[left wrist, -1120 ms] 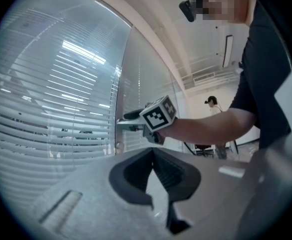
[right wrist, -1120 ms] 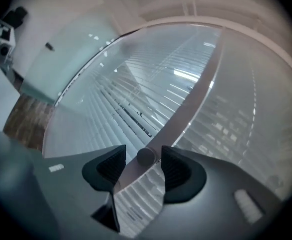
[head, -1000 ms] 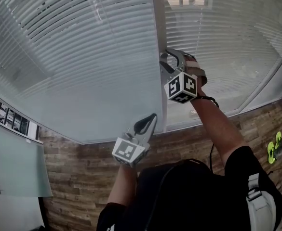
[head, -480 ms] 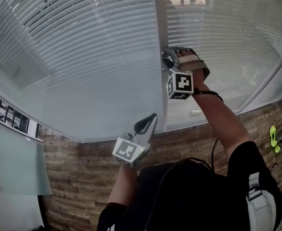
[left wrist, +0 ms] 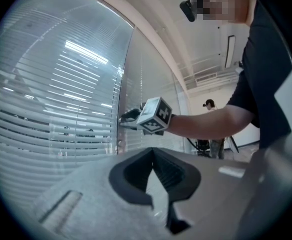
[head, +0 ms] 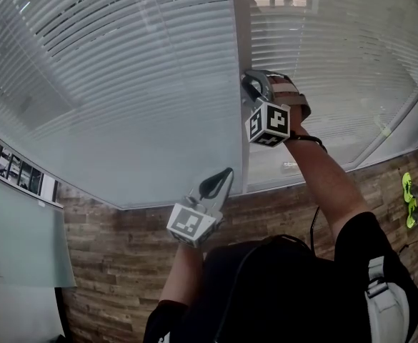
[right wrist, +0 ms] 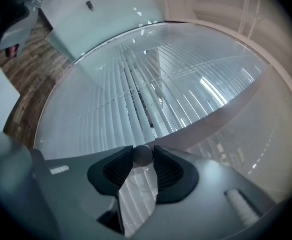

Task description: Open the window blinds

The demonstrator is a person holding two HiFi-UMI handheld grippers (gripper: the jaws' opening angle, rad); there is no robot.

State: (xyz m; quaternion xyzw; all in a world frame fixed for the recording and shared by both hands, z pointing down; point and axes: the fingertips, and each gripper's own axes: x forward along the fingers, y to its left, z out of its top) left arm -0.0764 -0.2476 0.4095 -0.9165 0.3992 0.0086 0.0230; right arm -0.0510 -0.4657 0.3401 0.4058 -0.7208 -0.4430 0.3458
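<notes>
- The blinds (head: 123,70) are seen hanging full-length across both panes, with the slats turned nearly flat on the left pane. Nothing of the opening itself can be counted as done yet.
- The knob (right wrist: 143,154), a small grey ball, is found on the upright frame post (head: 239,34) between the two panes, about halfway up.
- The right claw (head: 248,84) is being closed on that knob. In the right gripper view the ball is seated between the pad tips, with both pads against its sides.
- The stage is judged to be the grasp of the control. Turning or pulling it, so that the slats tilt or rise, is what remains.
- The left claw (head: 229,172) is held with its tips together and nothing between them. It is kept low and near, well apart from the right claw.
- The right claw is bounded closely by the frame post and the glass on its far side, so little room is left there. Toward the near side, above the wooden floor (head: 123,249), open room is available for a pull or a roll of the wrist.
</notes>
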